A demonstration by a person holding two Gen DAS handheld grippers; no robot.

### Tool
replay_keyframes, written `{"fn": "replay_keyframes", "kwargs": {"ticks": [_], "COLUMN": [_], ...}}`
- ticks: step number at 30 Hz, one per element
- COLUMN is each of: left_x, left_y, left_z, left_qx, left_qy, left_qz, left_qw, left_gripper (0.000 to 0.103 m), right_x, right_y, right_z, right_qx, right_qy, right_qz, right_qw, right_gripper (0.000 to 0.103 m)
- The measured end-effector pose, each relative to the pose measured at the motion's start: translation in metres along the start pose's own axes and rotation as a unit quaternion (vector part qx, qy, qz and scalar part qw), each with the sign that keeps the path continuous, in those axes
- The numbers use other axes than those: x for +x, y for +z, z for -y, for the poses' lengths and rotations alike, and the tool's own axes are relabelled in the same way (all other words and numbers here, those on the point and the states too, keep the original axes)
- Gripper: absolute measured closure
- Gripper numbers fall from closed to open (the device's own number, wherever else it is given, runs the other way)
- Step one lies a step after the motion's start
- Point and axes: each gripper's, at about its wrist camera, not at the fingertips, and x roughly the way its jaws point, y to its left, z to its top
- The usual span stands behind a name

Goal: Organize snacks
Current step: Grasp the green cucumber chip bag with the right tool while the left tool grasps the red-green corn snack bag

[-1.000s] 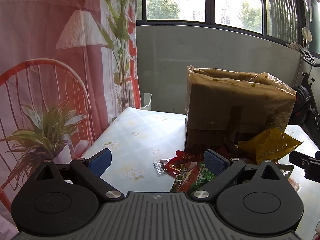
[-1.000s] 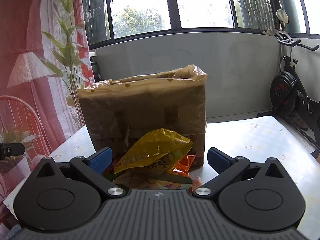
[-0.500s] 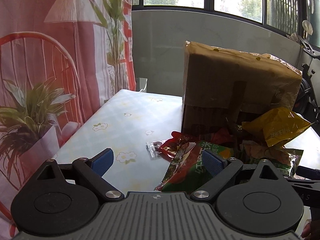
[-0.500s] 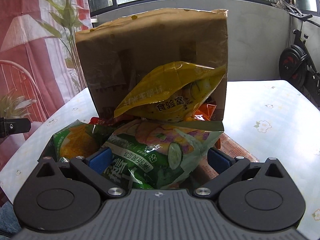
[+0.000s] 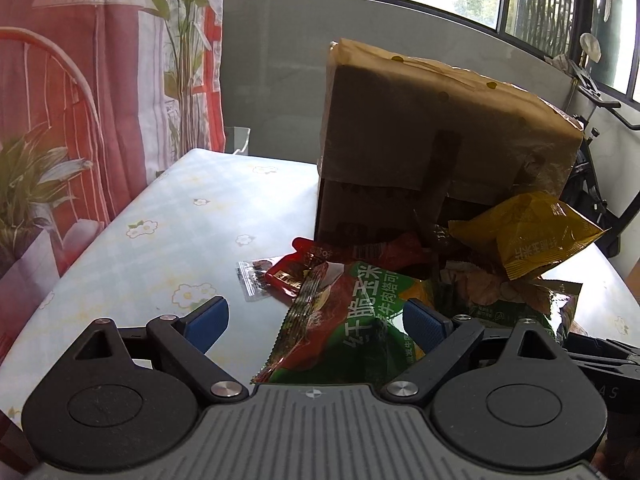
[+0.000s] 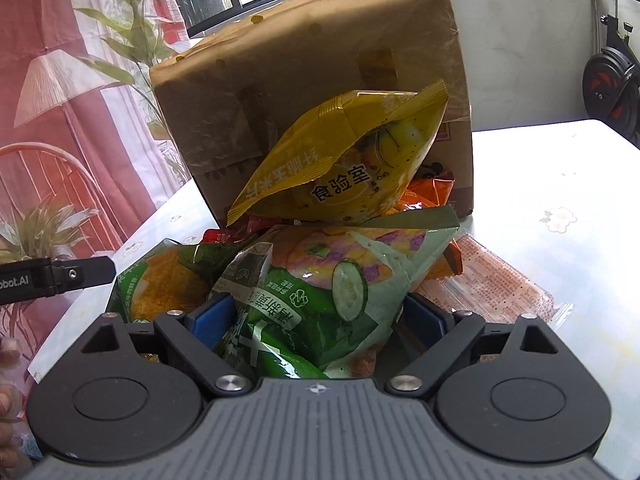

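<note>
A pile of snack bags lies on the flowered table (image 5: 160, 248) in front of a tall brown cardboard box (image 5: 420, 140) (image 6: 300, 60). A yellow bag (image 6: 352, 160) (image 5: 524, 232) leans on the box. Below it lies a light green cucumber bag (image 6: 332, 280), and my right gripper (image 6: 318, 316) straddles its near end with its jaws closing; the blue pads stand at the bag's sides without clearly pressing. My left gripper (image 5: 316, 322) is open over a green-and-red bag (image 5: 360, 320), which lies by its right pad. A red packet (image 5: 296, 272) and a small clear sachet (image 5: 252, 280) lie just beyond.
An orange bag (image 6: 432, 196) and a flat clear pink packet (image 6: 492, 284) lie at the pile's right. A printed red curtain (image 5: 80, 80) hangs close along the table's left edge. An exercise bike (image 6: 612, 80) stands beyond the table at the right. Bare tabletop spreads right of the box.
Both grippers have sunk and tipped down toward the pile, which now fills the lower views. The right gripper's pads have drawn in around the cucumber bag.
</note>
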Motion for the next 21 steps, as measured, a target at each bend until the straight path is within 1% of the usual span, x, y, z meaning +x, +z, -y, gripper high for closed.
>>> {"fn": "replay_keyframes", "kwargs": {"ticks": [2,4,8,12,15,19,21], "left_x": [0.011,0.018,0.034,0.047,0.042,0.036,0.034], "left_y": [0.001,0.002,0.007,-0.003,-0.014,-0.018,-0.02], "left_z": [0.002,0.004,0.009,0.007,0.008,0.01,0.012], "left_qx": [-0.001,-0.004,0.006,-0.001,0.005,0.015,0.016], "left_qy": [-0.006,-0.017,-0.025,-0.038,-0.035,-0.031,-0.033], "left_qz": [-0.011,-0.01,-0.009,-0.027,-0.012,-0.005,-0.001], "left_qw": [0.9999,0.9998,0.9996,0.9989,0.9993,0.9994,0.9993], "left_gripper": [0.008,0.008,0.008,0.007,0.005,0.006,0.01], "right_x": [-0.002,-0.004,-0.007,-0.007,-0.008,-0.008,-0.008], "right_y": [-0.001,-0.001,-0.004,-0.004,-0.004,-0.004,-0.004], "right_z": [0.002,0.002,0.003,0.005,0.005,0.005,0.005], "right_qx": [0.003,0.0,-0.005,-0.001,0.003,0.002,0.002], "right_qy": [0.006,0.008,0.014,0.017,0.02,0.02,0.02], "right_qz": [0.004,0.004,0.007,0.005,0.005,0.006,0.006], "right_qw": [1.0,1.0,1.0,1.0,1.0,1.0,1.0], "right_gripper": [0.017,0.02,0.022,0.023,0.024,0.024,0.025]}}
